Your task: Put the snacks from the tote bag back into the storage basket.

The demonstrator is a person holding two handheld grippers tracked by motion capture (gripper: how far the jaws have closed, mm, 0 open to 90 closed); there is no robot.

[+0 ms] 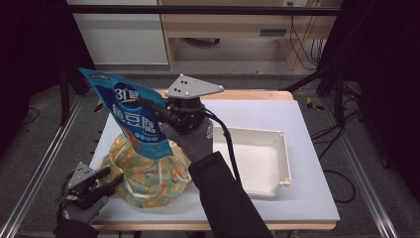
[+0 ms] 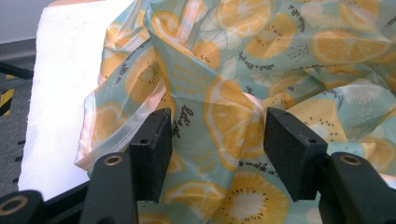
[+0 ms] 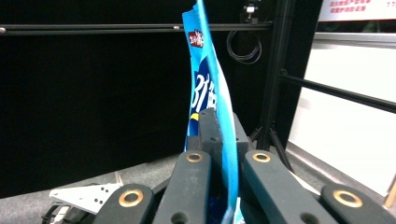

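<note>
While the blue snack pouch [image 1: 130, 115] hangs in the air above the table's nine o'clock side, the right tongs [image 1: 157, 115] are pinching its edge flat between their pads [image 3: 211, 133], jaws pressed hard together on the film. Directly beneath it sits the lemon-print bag [image 1: 146, 173], crumpled and slumped on the white table [image 1: 307, 198], its mouth hard to make out. Down at seven o'clock the left tongs [image 1: 106, 174] sit against the bag's side; the left gripper view shows them spread, a fold of fabric [image 2: 219, 126] bulging between the pads, and I can't tell whether they truly bite on it. Over at three o'clock the white tray [image 1: 277, 163] waits, well apart. Risk from here, I'd say: that grip is only on a thin edge, so the pouch could swing or slip out. And if the left tongs lose the fabric, the bag may sag and snag the pouch's bottom corner.
</note>
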